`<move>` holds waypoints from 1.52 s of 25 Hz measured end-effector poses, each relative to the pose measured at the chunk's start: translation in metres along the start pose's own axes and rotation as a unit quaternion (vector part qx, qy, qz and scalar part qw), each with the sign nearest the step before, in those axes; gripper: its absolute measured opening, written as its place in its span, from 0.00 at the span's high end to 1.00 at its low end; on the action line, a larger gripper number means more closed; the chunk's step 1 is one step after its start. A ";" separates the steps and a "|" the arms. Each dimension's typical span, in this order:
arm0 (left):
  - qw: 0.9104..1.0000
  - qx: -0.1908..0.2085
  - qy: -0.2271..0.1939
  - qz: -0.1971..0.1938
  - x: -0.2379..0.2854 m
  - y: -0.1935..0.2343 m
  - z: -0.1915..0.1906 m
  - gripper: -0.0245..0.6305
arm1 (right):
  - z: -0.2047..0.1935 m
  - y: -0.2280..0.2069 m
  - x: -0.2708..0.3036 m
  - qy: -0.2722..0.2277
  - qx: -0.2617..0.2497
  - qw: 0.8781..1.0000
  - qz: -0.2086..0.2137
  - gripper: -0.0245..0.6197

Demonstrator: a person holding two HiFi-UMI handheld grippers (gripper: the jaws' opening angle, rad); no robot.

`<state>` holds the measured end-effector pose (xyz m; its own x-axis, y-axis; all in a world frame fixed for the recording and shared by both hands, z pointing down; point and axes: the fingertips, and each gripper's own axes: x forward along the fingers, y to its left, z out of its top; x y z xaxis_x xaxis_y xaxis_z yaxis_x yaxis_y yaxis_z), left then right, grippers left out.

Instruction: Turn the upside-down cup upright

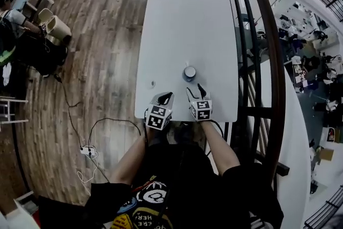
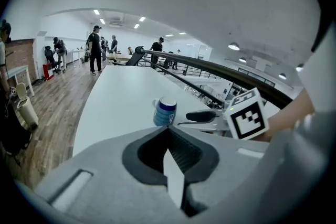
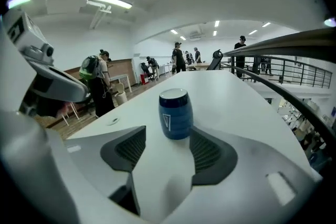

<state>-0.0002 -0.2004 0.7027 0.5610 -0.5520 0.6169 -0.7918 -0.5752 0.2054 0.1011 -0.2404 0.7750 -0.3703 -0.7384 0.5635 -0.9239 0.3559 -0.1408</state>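
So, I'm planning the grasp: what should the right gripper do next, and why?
Probably ease the right gripper forward until its jaws flank the cup: they stand apart, and the cup sits base-up on the table just ahead, untouched.

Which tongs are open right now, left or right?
The right tongs: jaws apart, with the upside-down blue cup just ahead of the gap. The left tongs are shut, pads together.
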 end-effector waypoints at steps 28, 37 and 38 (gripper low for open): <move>0.970 0.176 0.118 -0.118 0.083 0.006 0.049 0.62 | 0.015 0.020 0.065 0.048 -0.126 0.991 0.003 0.36; 0.843 0.483 0.154 -0.177 0.070 -0.044 0.050 0.40 | 0.040 0.021 0.023 0.055 -0.249 0.967 0.022 0.36; 0.830 0.503 0.162 -0.177 0.073 -0.047 0.048 0.40 | 0.046 0.024 0.019 0.052 -0.268 0.962 0.026 0.36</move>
<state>0.0890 -0.2425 0.7014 0.4927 -0.1445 0.8581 0.1018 -0.9698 -0.2217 0.0674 -0.2719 0.7452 -0.3762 -0.6605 0.6497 -0.7120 0.6548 0.2535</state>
